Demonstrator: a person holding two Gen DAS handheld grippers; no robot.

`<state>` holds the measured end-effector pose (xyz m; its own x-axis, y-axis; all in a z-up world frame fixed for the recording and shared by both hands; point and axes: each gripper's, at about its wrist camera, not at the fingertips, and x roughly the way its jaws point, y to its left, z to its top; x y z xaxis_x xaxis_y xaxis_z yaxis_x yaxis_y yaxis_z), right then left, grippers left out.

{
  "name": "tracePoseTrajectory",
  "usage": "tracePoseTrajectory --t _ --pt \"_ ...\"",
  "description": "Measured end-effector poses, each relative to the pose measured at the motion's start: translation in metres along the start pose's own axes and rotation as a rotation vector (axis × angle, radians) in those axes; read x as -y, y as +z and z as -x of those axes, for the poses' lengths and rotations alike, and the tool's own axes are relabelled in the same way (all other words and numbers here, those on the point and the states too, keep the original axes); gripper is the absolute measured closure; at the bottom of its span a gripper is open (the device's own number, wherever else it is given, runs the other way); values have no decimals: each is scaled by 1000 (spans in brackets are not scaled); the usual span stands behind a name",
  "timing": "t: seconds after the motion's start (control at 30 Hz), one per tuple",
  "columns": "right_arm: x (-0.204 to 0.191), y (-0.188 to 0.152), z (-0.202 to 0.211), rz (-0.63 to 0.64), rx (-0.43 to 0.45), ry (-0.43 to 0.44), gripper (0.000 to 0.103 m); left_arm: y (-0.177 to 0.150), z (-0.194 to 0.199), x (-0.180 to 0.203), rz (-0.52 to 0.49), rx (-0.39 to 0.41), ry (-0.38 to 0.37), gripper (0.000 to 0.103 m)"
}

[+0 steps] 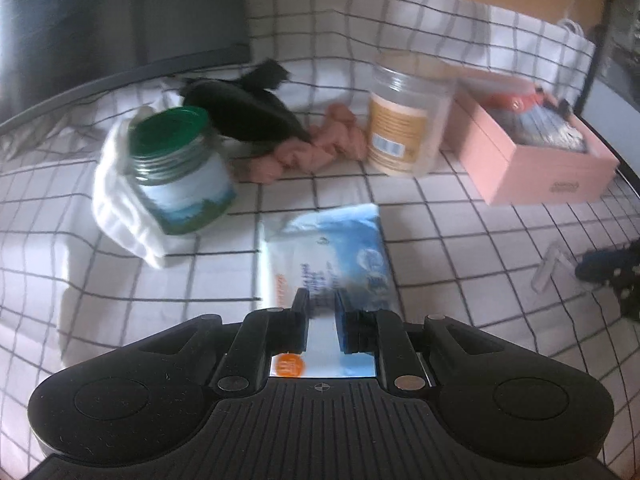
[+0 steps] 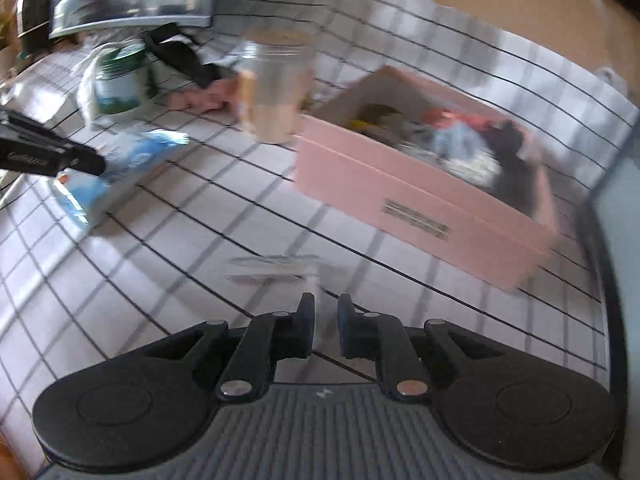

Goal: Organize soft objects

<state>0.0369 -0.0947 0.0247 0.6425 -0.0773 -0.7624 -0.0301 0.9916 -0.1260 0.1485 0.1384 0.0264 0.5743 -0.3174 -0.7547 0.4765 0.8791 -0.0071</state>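
Note:
My left gripper (image 1: 322,300) is shut on a blue and white soft tissue pack (image 1: 324,248), which lies on the checked cloth; the pack (image 2: 120,168) and the left gripper (image 2: 96,166) also show in the right wrist view. My right gripper (image 2: 323,306) has its jaws nearly closed with a narrow gap and holds nothing; a small clear plastic piece (image 2: 276,268) lies just ahead of it. A pink box (image 1: 536,152) (image 2: 420,200) holds several soft items. A black cloth (image 1: 248,108), a pink scrunchie (image 1: 312,148) and a white cloth (image 1: 120,208) lie at the back.
A green-lidded glass jar (image 1: 180,168) (image 2: 120,80) stands on the white cloth. A clear plastic jar (image 1: 404,124) (image 2: 276,92) stands left of the pink box. A dark monitor (image 1: 120,12) stands at the back left. The view is motion-blurred.

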Motion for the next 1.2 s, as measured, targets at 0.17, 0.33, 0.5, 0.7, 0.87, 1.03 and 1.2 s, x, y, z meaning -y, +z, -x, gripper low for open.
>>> tracePoseTrajectory --t 0.17,0.33,0.5,0.7,0.87,1.03,1.2 --pt "14 -9 -1 -91 41 -35 54 4 -3 14 -45 -18 -54 86" --pt "21 -17 -6 -164 94 -56 38 5 -6 32 -143 -32 -85 64" --pt "24 -29 -9 -226 149 -54 27 4 -9 44 -188 -53 -97 44" --pt "29 -31 -11 -264 149 -42 22 4 -8 39 -168 -51 -93 43" --pt "30 -31 -11 -265 150 -42 21 4 -12 22 -136 -51 6 43" --pt "25 -29 -13 -236 137 -49 16 6 -14 20 -115 -51 -40 28" --pt "26 -29 -14 -237 138 -45 15 7 -16 13 -65 -25 -59 24"
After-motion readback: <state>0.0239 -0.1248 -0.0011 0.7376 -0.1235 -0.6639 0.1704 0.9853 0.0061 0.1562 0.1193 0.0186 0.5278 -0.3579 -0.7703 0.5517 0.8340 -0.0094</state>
